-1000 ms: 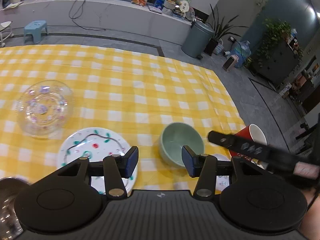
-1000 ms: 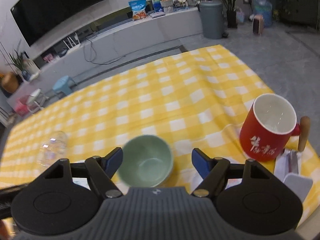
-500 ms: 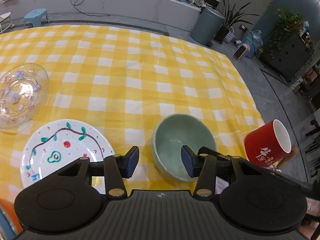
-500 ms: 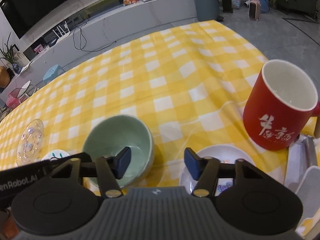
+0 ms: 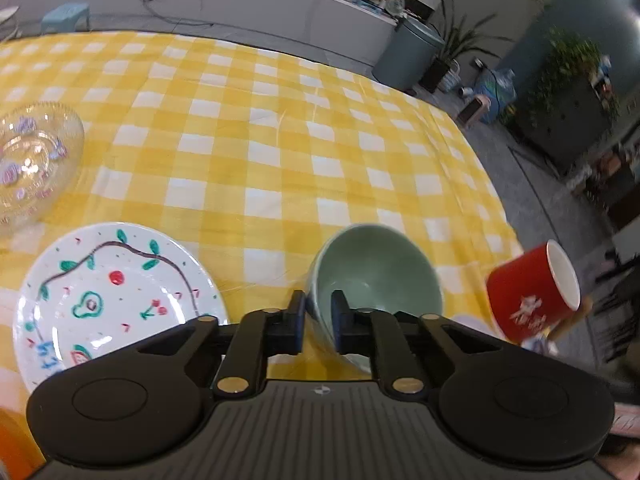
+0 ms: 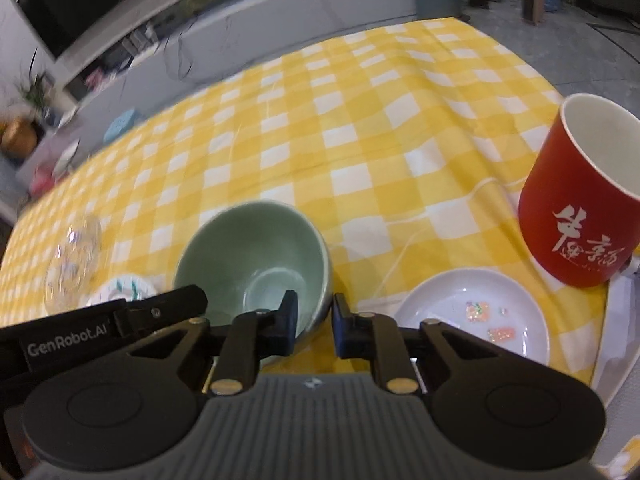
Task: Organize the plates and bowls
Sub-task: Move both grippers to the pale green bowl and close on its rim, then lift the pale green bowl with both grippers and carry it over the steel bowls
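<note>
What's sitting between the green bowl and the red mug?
In the right wrist view, a small white saucer lies between the green bowl and the red mug.

At lower centre, the left gripper [image 5: 317, 322], its jaws just closed, pinches the tilted green bowl's [image 5: 376, 276] left rim over the yellow checked tablecloth [image 5: 280, 128].

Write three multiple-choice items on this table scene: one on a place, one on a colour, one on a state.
1. Where is the painted plate relative to the green bowl, in the left wrist view?
A left B right C inside it
2. What colour is the mug?
A blue B red C white
3. How is the left tool?
A wide open B out of view C shut on the bowl's rim

Answers: A, it lies left of the bowl; B, its outside is red; C, one pad sits either side of the rim.
</note>
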Tool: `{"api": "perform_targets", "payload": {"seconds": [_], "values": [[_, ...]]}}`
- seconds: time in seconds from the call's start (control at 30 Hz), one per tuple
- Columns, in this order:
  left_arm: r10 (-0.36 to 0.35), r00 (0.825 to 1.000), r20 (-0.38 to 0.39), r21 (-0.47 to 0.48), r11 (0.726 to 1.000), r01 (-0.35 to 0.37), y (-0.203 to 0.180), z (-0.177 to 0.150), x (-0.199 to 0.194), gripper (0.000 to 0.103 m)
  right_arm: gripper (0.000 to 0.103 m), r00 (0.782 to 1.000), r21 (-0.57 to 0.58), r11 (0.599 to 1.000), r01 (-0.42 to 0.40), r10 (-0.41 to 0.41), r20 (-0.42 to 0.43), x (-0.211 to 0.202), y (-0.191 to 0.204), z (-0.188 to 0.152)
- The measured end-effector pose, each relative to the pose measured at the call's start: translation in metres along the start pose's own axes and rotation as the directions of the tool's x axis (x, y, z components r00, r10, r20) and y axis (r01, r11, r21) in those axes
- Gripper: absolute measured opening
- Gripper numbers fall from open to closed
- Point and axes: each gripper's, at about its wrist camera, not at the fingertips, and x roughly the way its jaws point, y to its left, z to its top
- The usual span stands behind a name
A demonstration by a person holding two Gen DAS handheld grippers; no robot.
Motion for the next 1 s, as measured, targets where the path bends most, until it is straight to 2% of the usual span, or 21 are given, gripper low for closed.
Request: {"api": "perform_targets", "payload": {"seconds": [0.13,0.33,0.43,0.53,0.8,1.0], "values": [[0.01,1.0,0.003,0.023,1.0,-0.01,-0.001,-0.003,-0.001,0.012,0.017,1.0,-0.004,1.0,-0.005,0.005,-0.015,-0.002,0.001,-0.002],[0.024,1.0,0.018,0.044,0.999,-0.024,-0.004,-0.003,0.005,0.012,0.025,1.0,0.021,1.0,-0.009,0.009,-0.007,0.007,-0.002,-0.003],[0.015,1.0,0.006,0.016,1.0,-0.015,-0.001,-0.003,0.012,0.015,0.025,1.0,0.017,1.0,-0.018,0.018,-0.014,0.012,0.0,-0.004],[0.009,1.0,0.004,-0.008,1.0,-0.009,0.002,-0.003,0.013,0.015,0.022,1.0,0.023,1.0,-0.008,0.008,-0.005,0.015,0.0,-0.006],[0.044,0.999,0.018,0.046,0.998,-0.045,-0.004,-0.007,0.012,0.012,0.017,1.0,0.052,0.999,0.007,-0.008,0.007,0.012,0.0,-0.007],[0.061,0.998,0.011,0.038,0.997,-0.062,-0.002,-0.008,0.012,0.009,0.016,1.0,0.074,0.997,-0.01,0.009,0.016,0.008,0.0,-0.007]]}}
